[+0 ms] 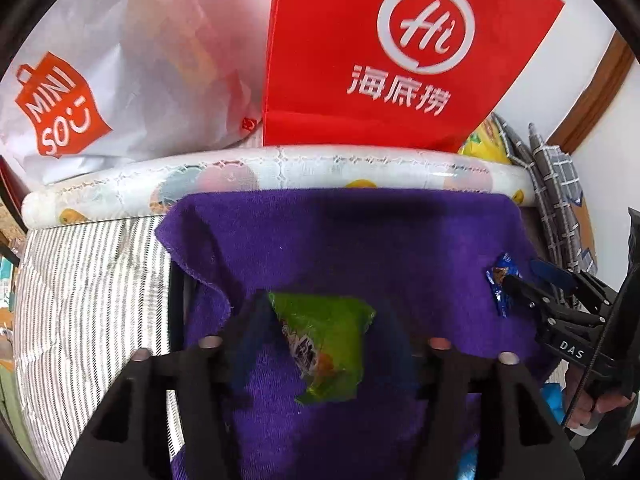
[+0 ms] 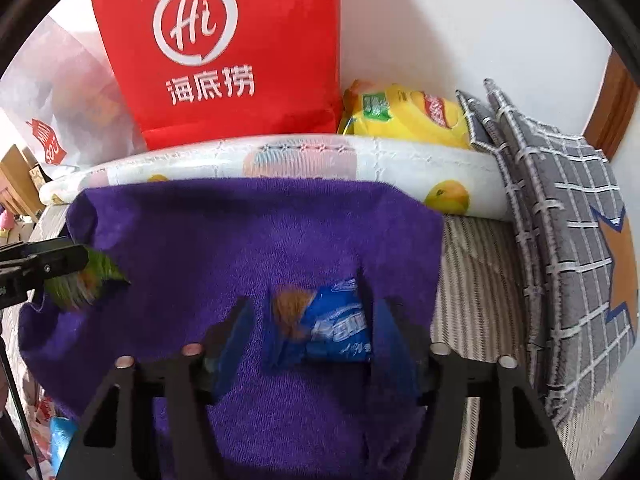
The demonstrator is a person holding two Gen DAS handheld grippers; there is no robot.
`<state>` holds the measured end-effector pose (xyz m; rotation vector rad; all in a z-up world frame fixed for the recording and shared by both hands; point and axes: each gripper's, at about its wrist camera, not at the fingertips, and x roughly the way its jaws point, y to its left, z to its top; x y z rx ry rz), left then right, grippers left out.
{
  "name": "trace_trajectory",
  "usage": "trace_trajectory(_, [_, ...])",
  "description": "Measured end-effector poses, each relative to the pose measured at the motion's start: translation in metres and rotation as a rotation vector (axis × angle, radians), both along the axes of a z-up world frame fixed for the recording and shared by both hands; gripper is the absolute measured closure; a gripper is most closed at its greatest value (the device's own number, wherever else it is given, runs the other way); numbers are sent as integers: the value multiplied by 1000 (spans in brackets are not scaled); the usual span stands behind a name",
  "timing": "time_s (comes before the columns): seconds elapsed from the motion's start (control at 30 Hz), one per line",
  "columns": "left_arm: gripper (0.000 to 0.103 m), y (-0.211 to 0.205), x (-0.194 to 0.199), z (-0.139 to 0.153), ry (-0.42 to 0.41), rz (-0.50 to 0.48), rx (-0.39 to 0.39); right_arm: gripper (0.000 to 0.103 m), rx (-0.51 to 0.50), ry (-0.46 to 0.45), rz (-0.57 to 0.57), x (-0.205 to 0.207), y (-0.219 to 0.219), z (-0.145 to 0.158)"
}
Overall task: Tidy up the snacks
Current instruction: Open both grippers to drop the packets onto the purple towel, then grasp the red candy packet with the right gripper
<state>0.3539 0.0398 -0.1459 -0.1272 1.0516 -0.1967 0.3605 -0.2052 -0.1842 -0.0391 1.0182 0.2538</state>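
Observation:
A green snack packet lies between the spread fingers of my left gripper, over a purple towel. The left jaws stand wide on either side of it. A blue snack packet lies between the fingers of my right gripper, whose jaws also stand apart around it. In the left wrist view the right gripper shows at the right with the blue packet at its tips. In the right wrist view the left gripper shows at the left by the green packet.
A red Haidilao bag and a white Miniso bag stand behind a rolled fruit-print mat. A yellow chip bag and grey checked cushions lie at the right. Striped fabric lies under the towel.

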Motion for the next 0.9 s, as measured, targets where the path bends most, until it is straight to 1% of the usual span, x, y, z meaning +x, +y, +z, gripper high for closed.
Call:
trace_trajectory(0.03, [34,1,-4,5,-10,1,-6,30,9,-8,-6,-3,-2,6])
trace_trajectory(0.1, [20,3,-10,13,-25,12,-15,21,18,-28,-22,-10,-5,18])
trace_trajectory(0.13, [19,4,-14,18,-34,22,-13,19,11,-46,-37,-16,-7,25])
trace_trajectory(0.27, [19,4,-30,32,-35,51,23,11,-21,-111,-97,-41,-14,49])
trace_trajectory(0.3, [19,4,-36,35,-38,58,28,11,-24,-116,-109,-47,-16,52])
trace_trajectory(0.5, [19,-1,-82,58,-81,82,57,11,-20,-118,-158,-94,-33,69])
trace_trajectory(0.57, [19,-3,-97,65,-97,86,80,11,-17,-141,-177,-110,-38,73])
trace_trajectory(0.6, [19,-4,-107,68,-102,90,105,11,-18,-159,-189,-119,-41,76])
trace_trajectory(0.67, [19,-6,-118,71,-111,94,122,11,-3,-168,-207,-135,-47,79])
trace_trajectory(0.73, [19,-3,-134,74,-114,101,124,11,21,-156,-219,-151,-54,80])
trace_trajectory(0.8, [19,0,-148,75,-118,112,118,11,3,-147,-216,-164,-57,80])
trace_trajectory(0.9, [19,6,-167,72,-126,131,119,11,-52,-183,-240,-186,-60,84])
